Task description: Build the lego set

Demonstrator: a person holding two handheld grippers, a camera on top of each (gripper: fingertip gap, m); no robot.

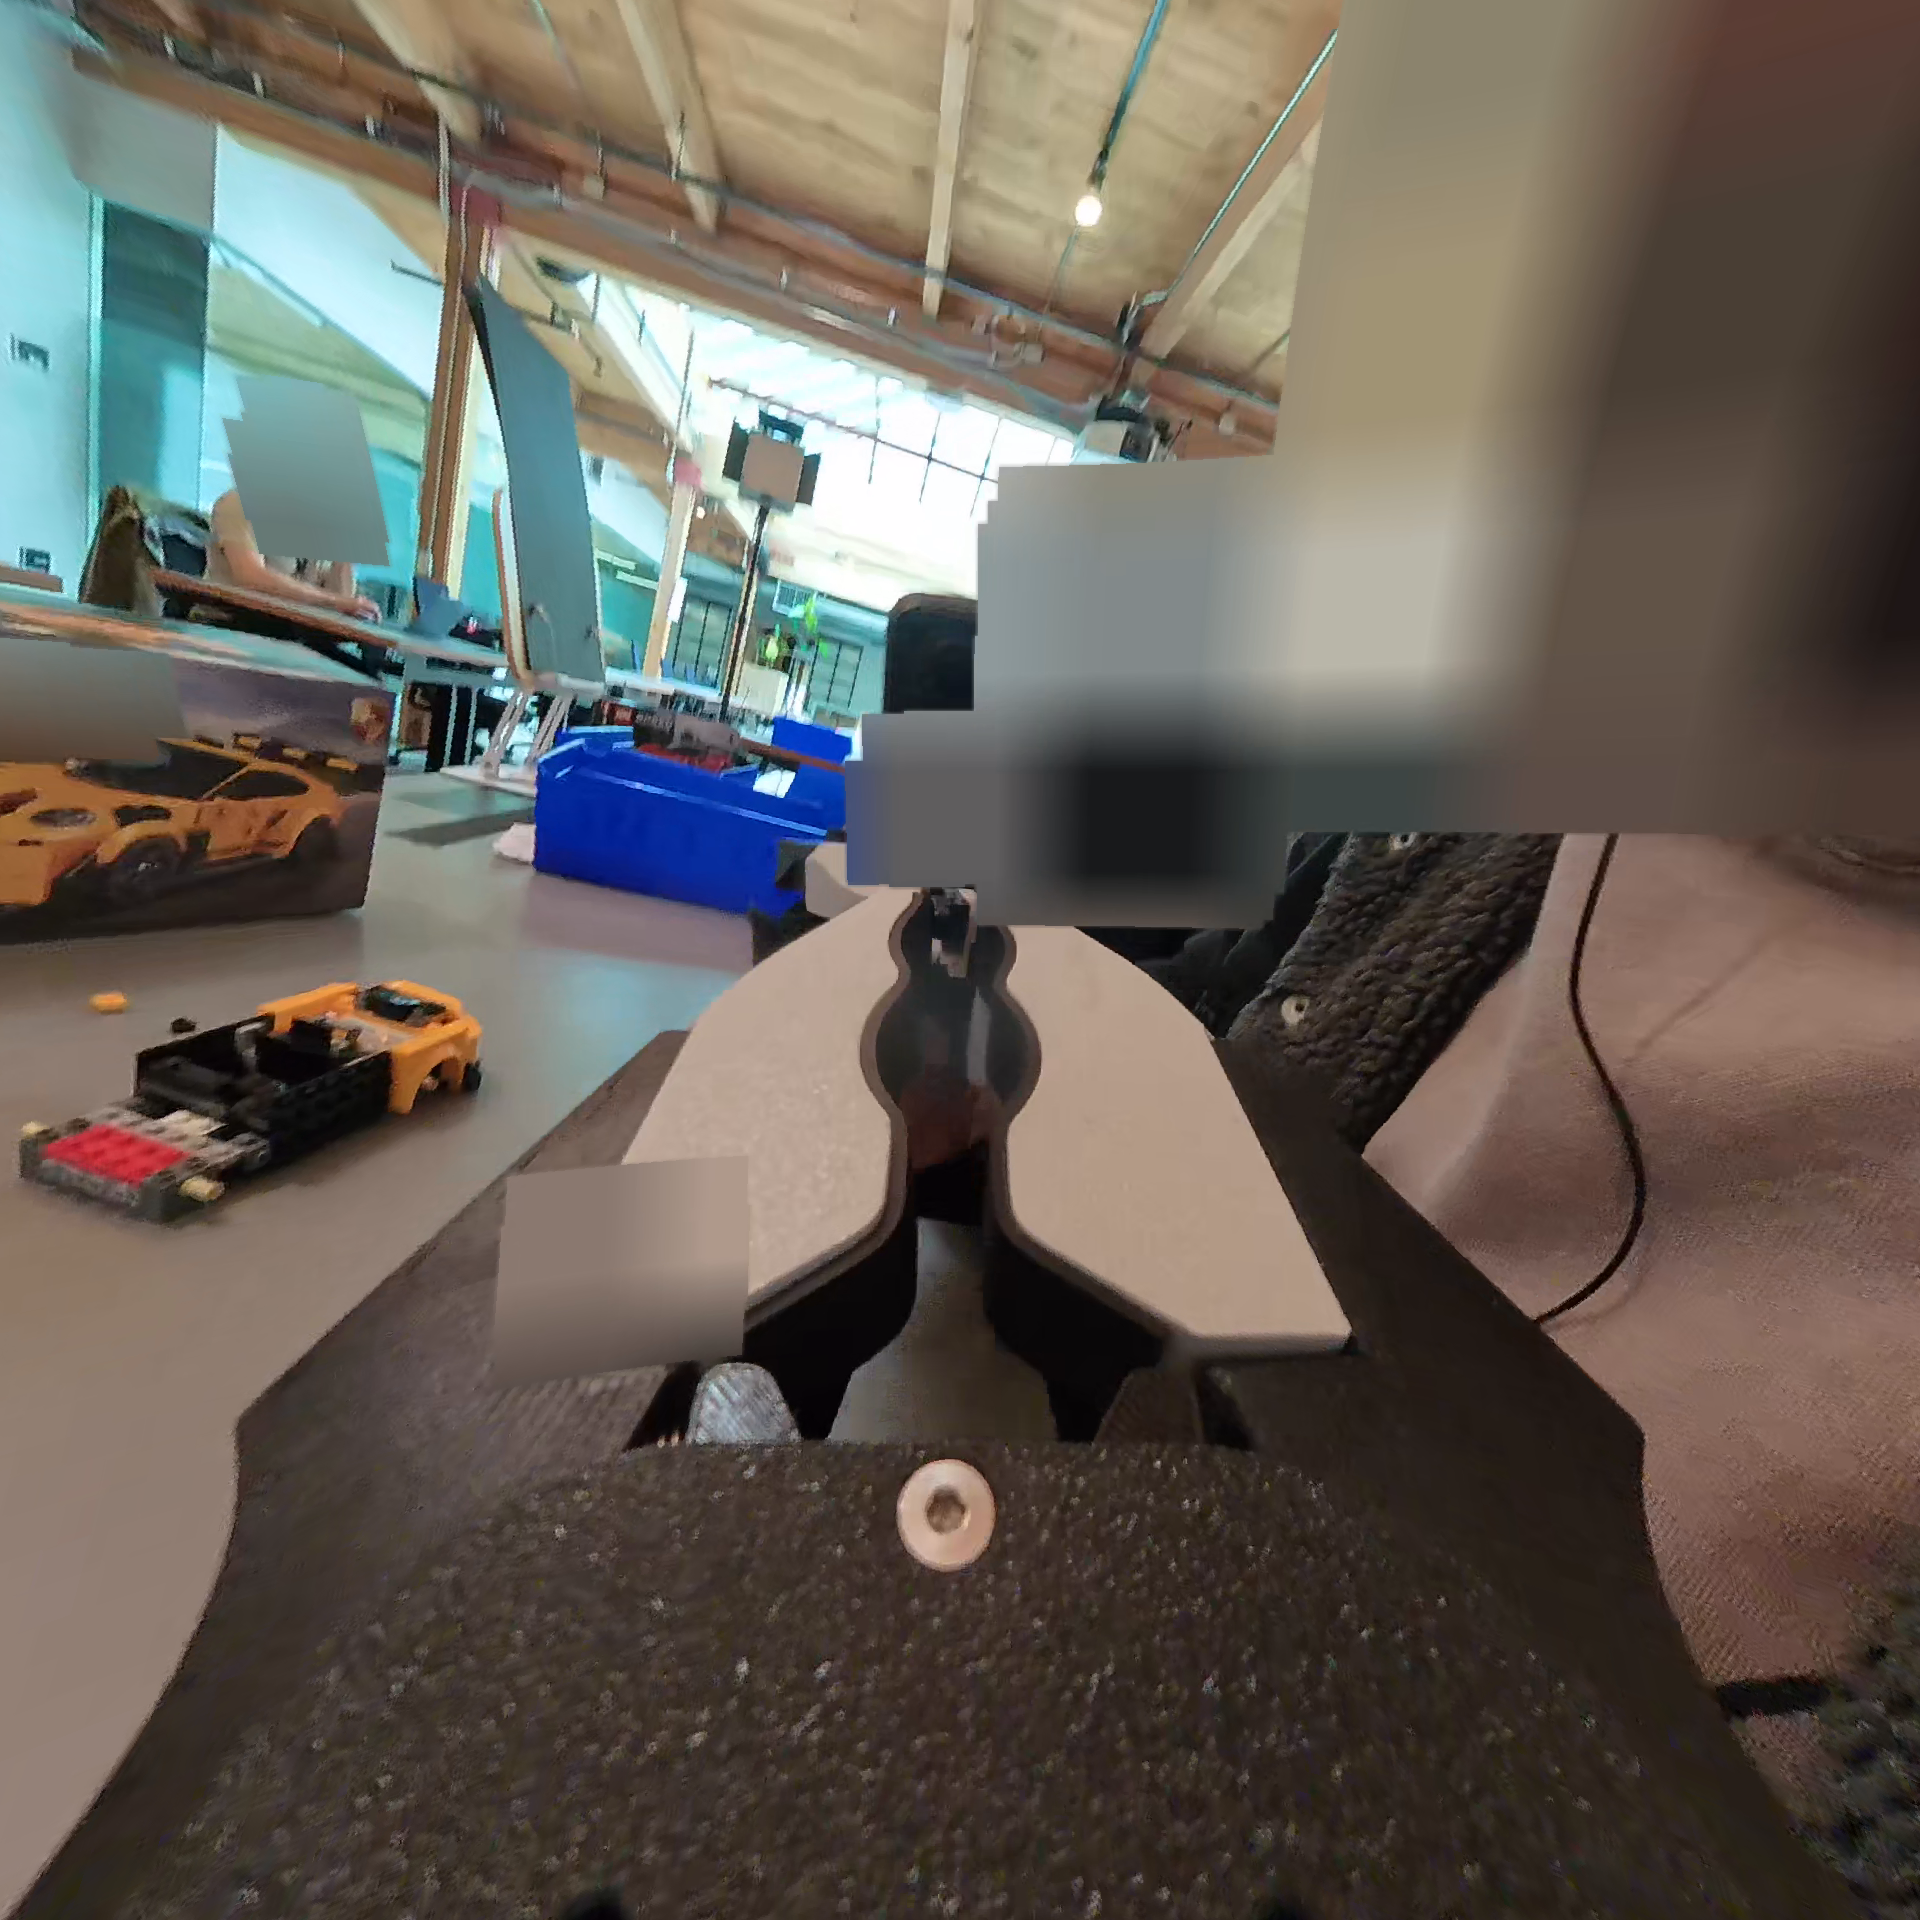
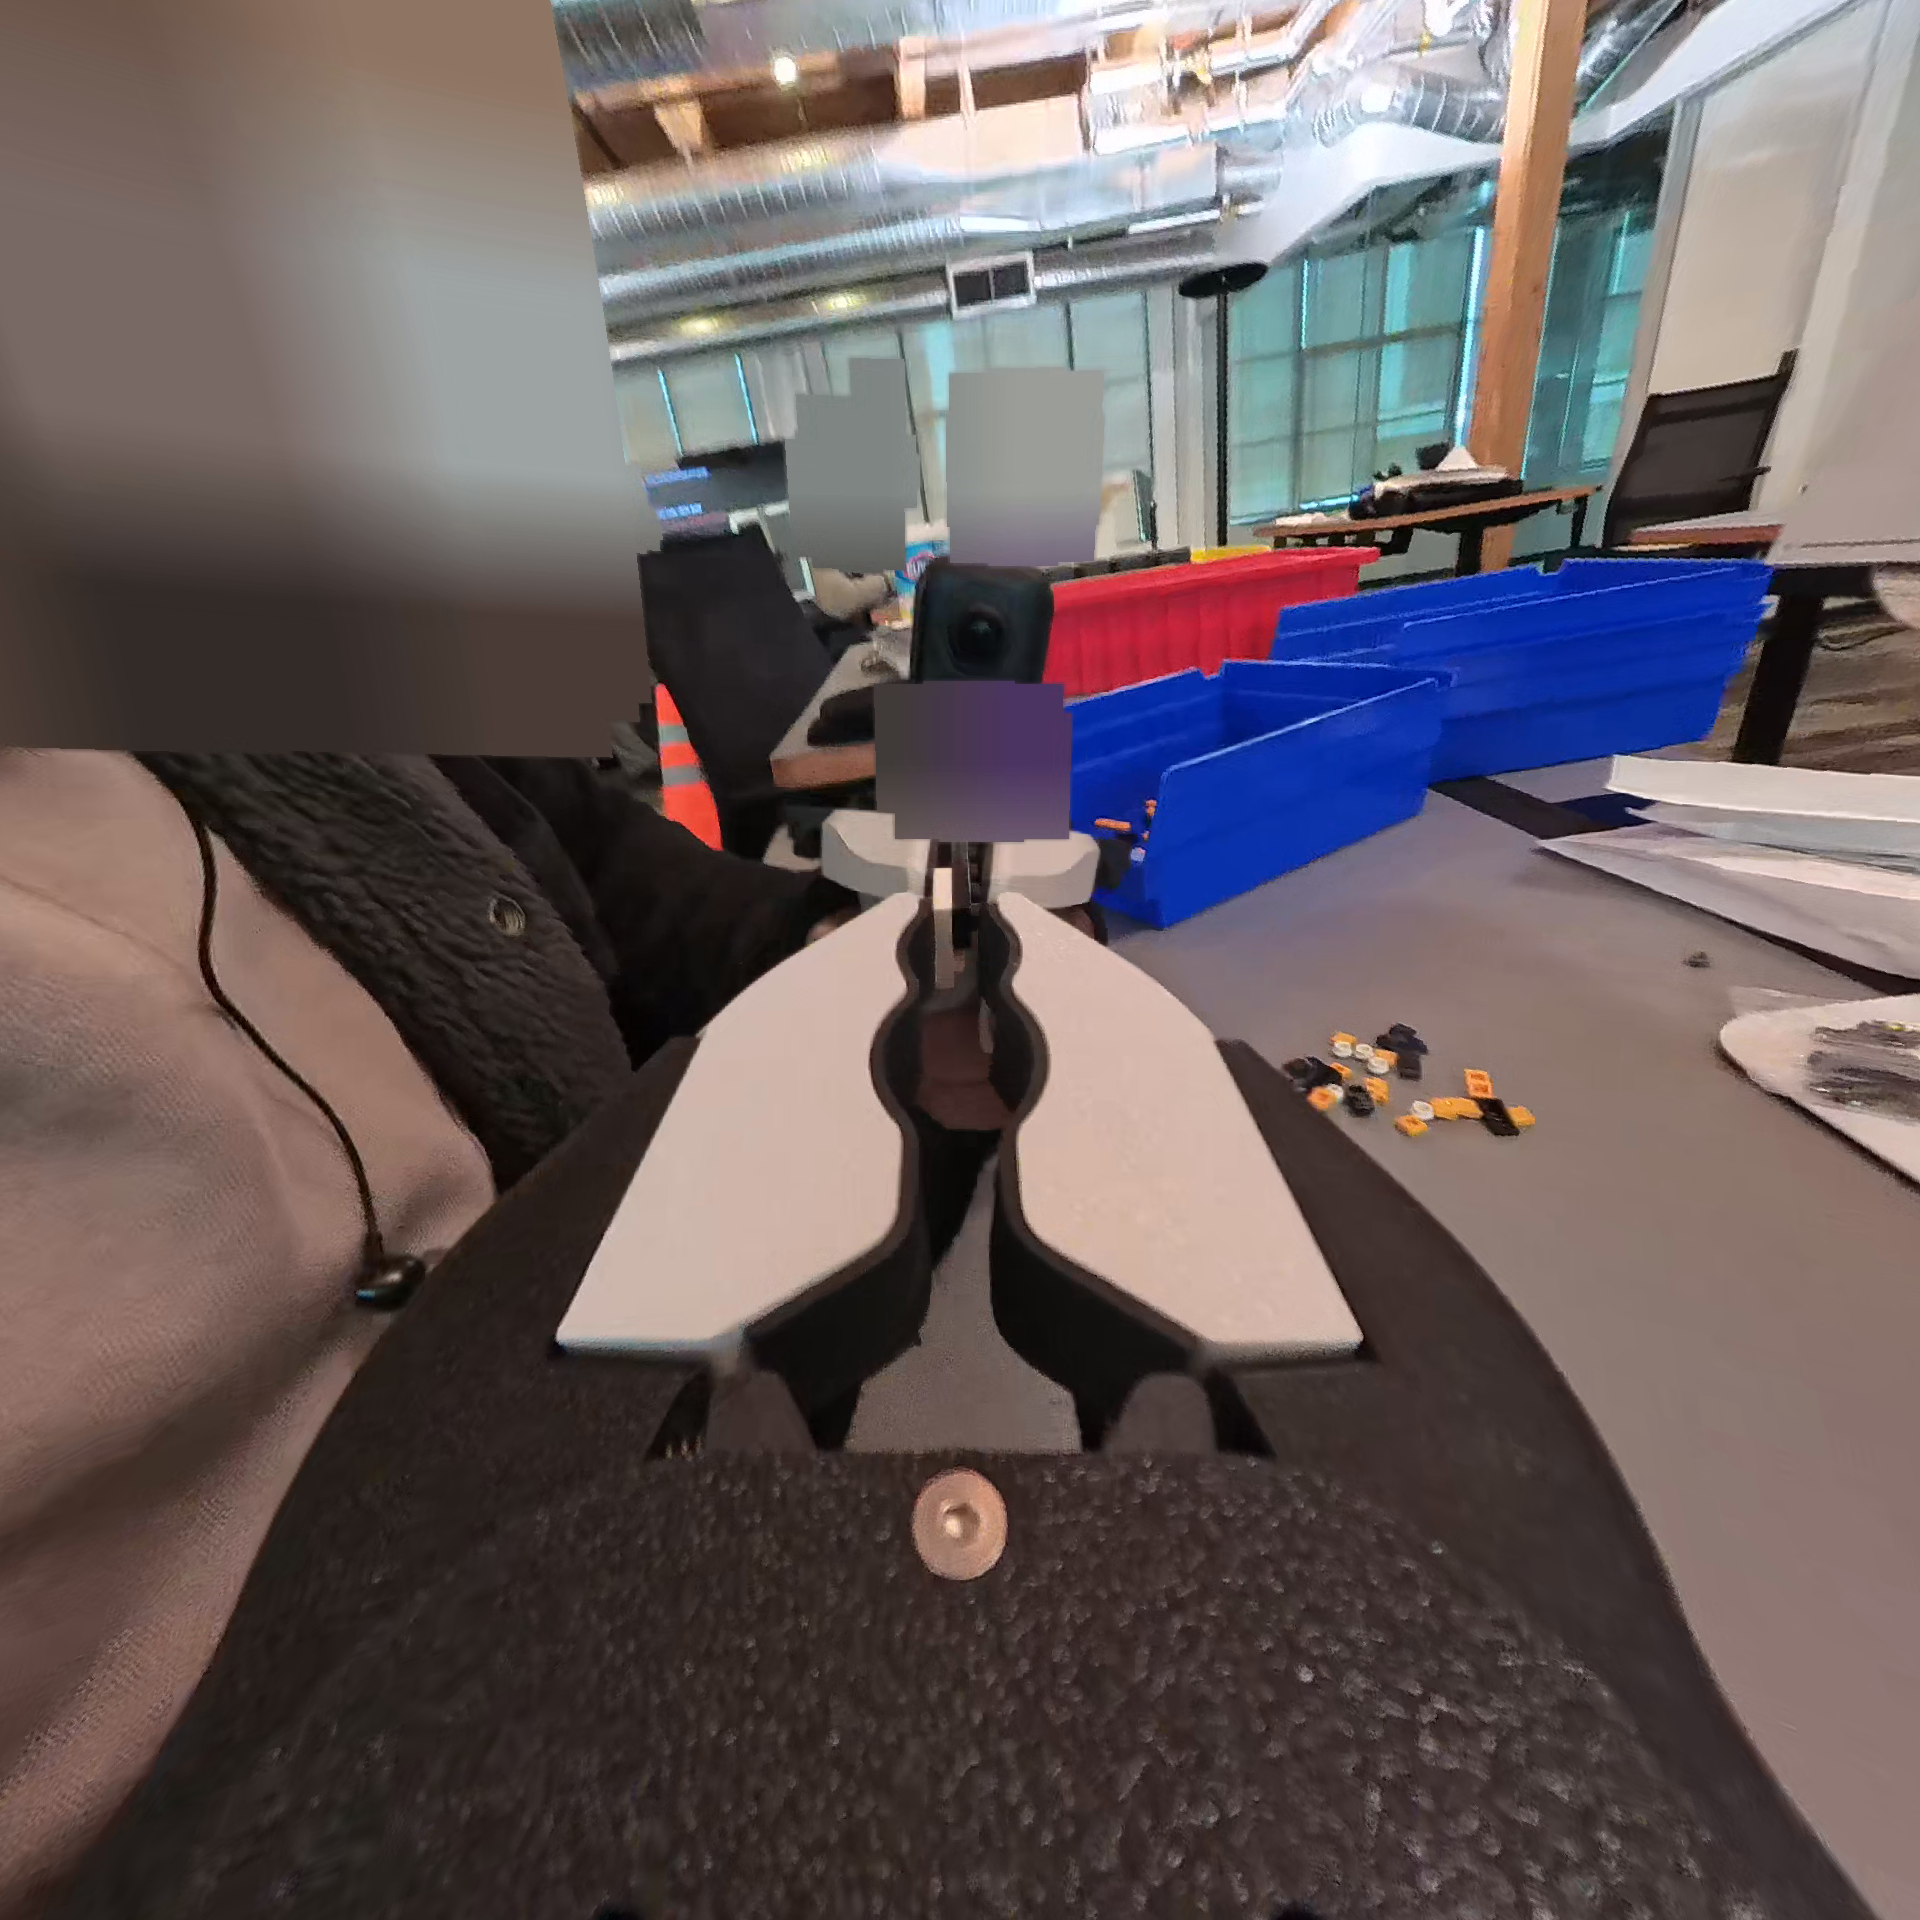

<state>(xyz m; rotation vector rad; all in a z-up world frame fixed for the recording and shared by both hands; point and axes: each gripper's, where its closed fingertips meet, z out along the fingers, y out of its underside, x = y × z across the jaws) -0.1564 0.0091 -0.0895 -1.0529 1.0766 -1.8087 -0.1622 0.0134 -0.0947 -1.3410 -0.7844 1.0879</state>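
Table (image 1: 582,966) first: grey, it carries the set's box (image 1: 187,810) at the far left, blue bins (image 2: 1278,769) and a red bin (image 2: 1195,613) behind, and white sheets (image 2: 1766,852) at the right edge, possibly the instructions. Car (image 1: 260,1091), the half-built model in yellow and black with a red plate at one end, sits on the table to the left of the left gripper (image 1: 951,935), well apart from both tools. Loose pieces (image 2: 1413,1091), small yellow, black and white ones, lie scattered to the right of the right gripper (image 2: 961,935). Both grippers are raised off the table and face each other tip to tip in front of the person's chest. Each has its jaws drawn narrow, and each seems to pinch something small at its tips: a dark part (image 1: 948,930) in the left, a pale part (image 2: 945,925) in the right, though how they meet is too small to tell. My reading is that a sub-assembly is being joined in the air before it goes onto the car. The next move would call for lining the two parts up squarely, then pressing them together with a steady, gentle squeeze so neither slips out of its pinch.
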